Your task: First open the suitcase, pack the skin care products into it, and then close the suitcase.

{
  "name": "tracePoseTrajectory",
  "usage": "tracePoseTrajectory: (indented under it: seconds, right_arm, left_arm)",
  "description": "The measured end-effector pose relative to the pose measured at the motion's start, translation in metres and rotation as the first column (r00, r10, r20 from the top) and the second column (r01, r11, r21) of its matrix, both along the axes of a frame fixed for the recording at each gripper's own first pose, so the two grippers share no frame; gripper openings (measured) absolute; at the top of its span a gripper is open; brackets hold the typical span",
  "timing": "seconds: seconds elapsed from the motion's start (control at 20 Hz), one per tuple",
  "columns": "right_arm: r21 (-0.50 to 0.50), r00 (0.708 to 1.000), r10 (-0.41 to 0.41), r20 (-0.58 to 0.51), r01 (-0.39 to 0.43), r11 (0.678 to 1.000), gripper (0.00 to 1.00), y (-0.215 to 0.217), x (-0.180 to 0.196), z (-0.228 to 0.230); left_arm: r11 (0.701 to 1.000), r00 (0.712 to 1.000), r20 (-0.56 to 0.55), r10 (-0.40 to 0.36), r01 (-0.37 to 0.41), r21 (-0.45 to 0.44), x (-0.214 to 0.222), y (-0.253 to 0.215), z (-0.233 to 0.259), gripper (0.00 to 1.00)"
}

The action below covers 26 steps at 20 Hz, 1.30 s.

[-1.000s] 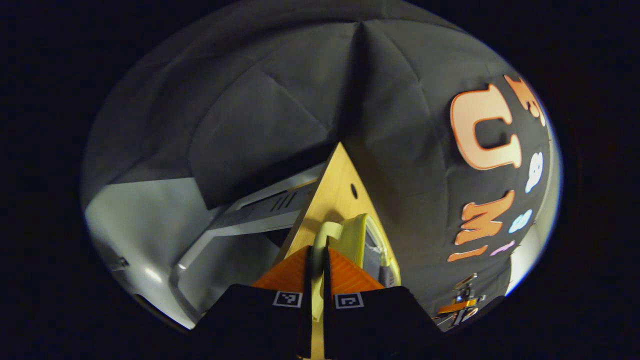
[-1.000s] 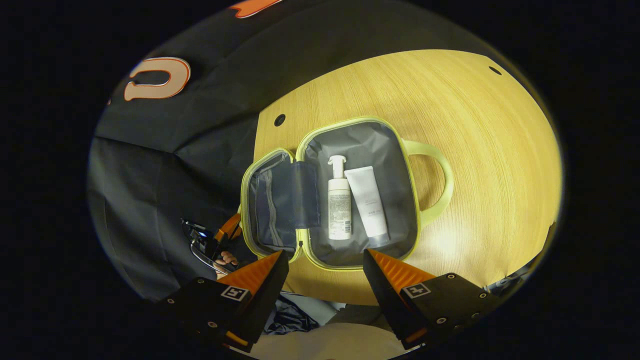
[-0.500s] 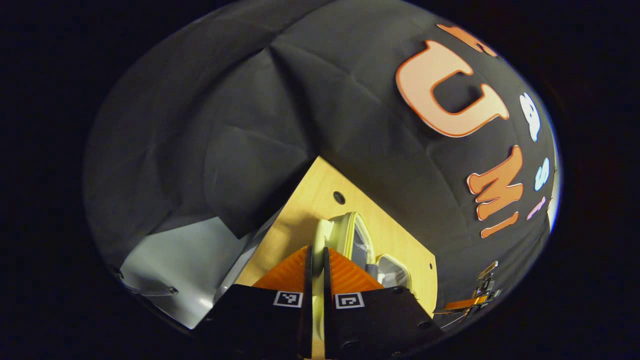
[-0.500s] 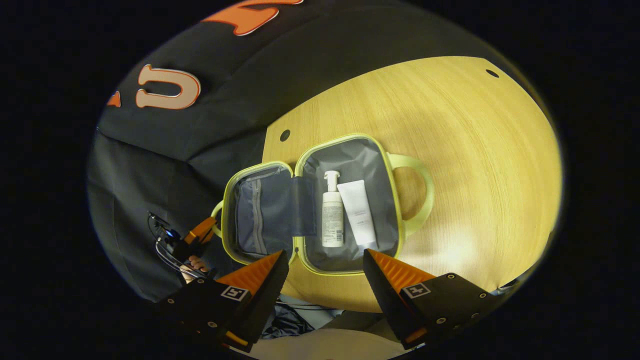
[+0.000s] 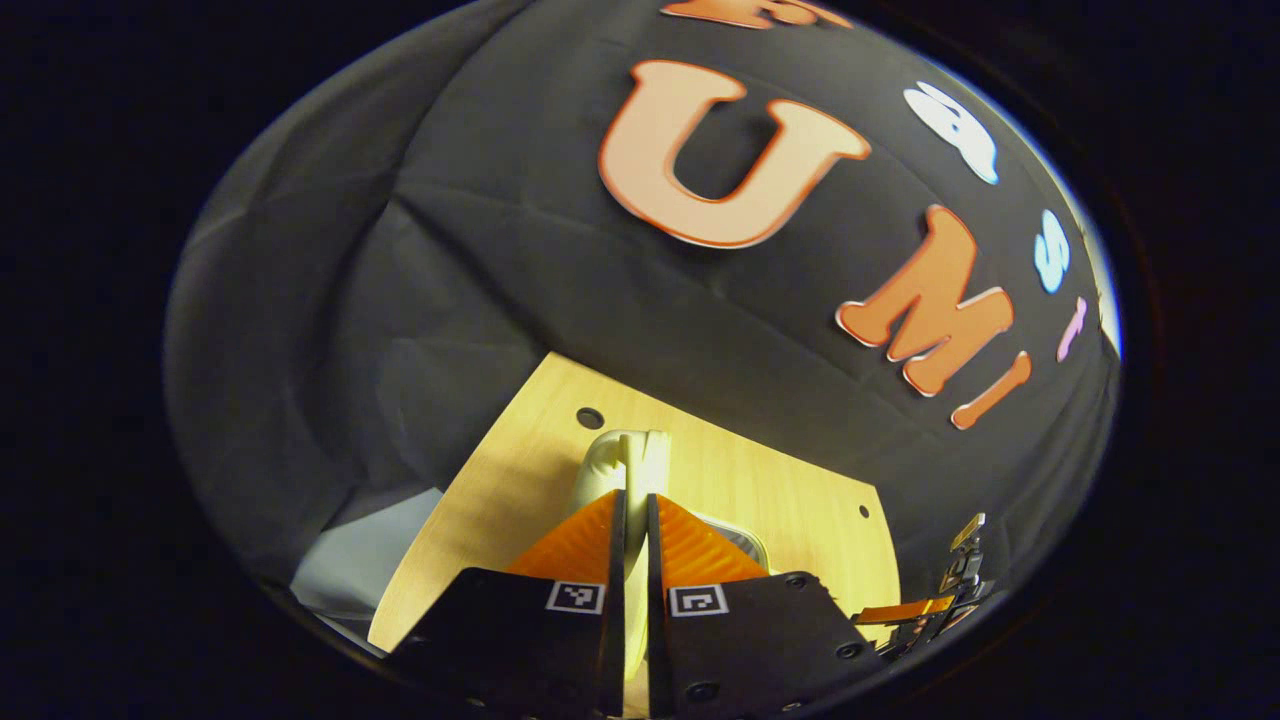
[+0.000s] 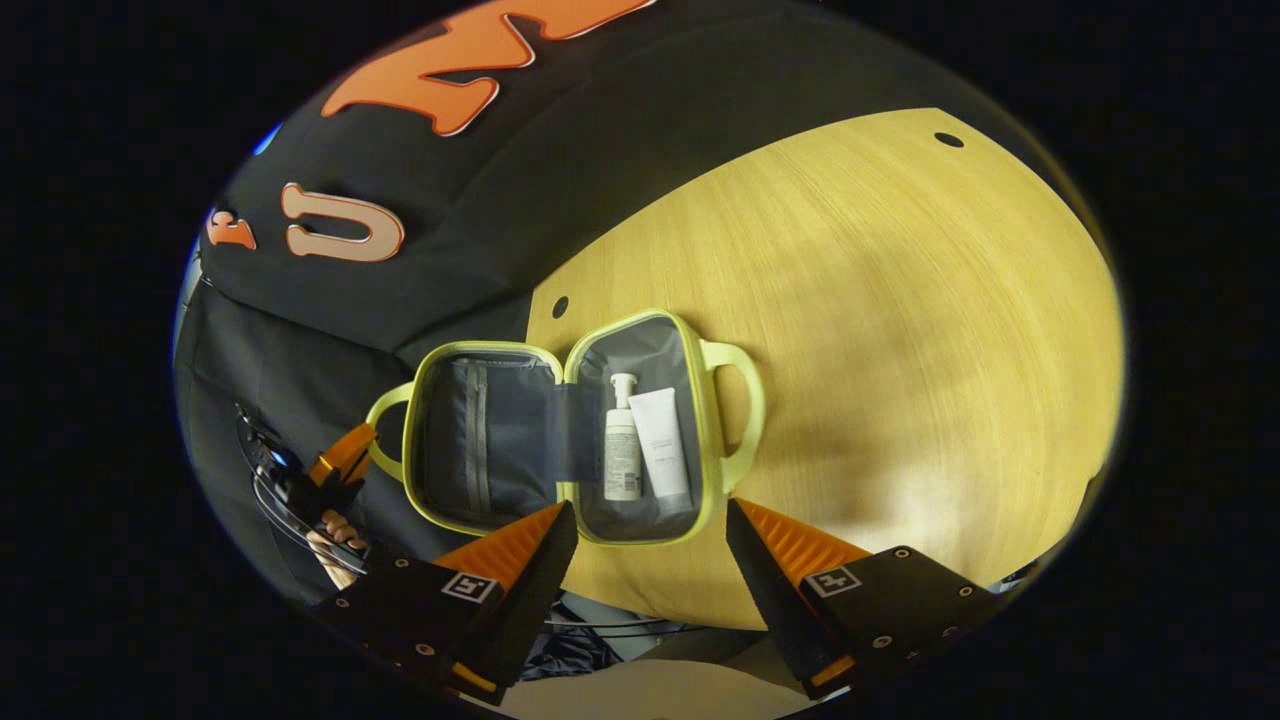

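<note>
Wood-grain table [image 6: 900, 330], open fabric-lined suitcase [image 6: 500, 440], pump bottle [image 6: 622, 450], smooth tube [image 6: 662, 445]

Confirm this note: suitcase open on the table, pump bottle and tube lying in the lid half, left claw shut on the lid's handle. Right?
Not quite. The right gripper view shows the pump bottle and tube in the half resting on the table, not the lid half. The rest stands.

Pale wooden table [image 6: 900, 330] with small dark holes [image 6: 560, 306], against black cloth wall [image 5: 480, 290].
</note>
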State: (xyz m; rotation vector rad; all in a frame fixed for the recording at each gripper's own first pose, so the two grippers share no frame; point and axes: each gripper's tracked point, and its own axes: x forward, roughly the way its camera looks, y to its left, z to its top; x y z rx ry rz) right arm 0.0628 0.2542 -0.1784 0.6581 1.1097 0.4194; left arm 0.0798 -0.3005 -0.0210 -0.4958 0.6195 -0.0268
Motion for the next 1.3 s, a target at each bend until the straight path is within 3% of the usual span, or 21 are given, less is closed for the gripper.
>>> tracePoseTrajectory:
  seconds: [0.35, 0.75, 1.0, 1.3]
  right_arm:
    - [0.025, 0.999, -0.038, 0.025, 0.038, 0.999, 0.96, -0.074, -0.006, -0.006]
    - [0.034, 0.996, -0.082, 0.021, 0.081, 0.996, 0.96, -0.131, -0.009, -0.024]
    - [0.001, 0.995, -0.099, 0.004, 0.099, 0.995, 0.96, -0.167, -0.014, -0.04]
    - [-0.011, 0.993, -0.118, -0.026, 0.118, 0.993, 0.96, -0.192, -0.017, -0.056]
  left_arm:
    - [0.993, 0.995, 0.001, -0.103, 0.103, 0.064, 0.011, -0.15, 0.028, 0.1]
    - [0.972, 0.976, -0.1, -0.192, 0.203, 0.116, 0.029, -0.284, -0.021, 0.1]
    - [0.942, 0.951, -0.187, -0.245, 0.279, 0.184, 0.037, -0.342, -0.073, 0.1]
    - [0.91, 0.92, -0.289, -0.265, 0.337, 0.241, 0.036, -0.369, -0.118, 0.1]
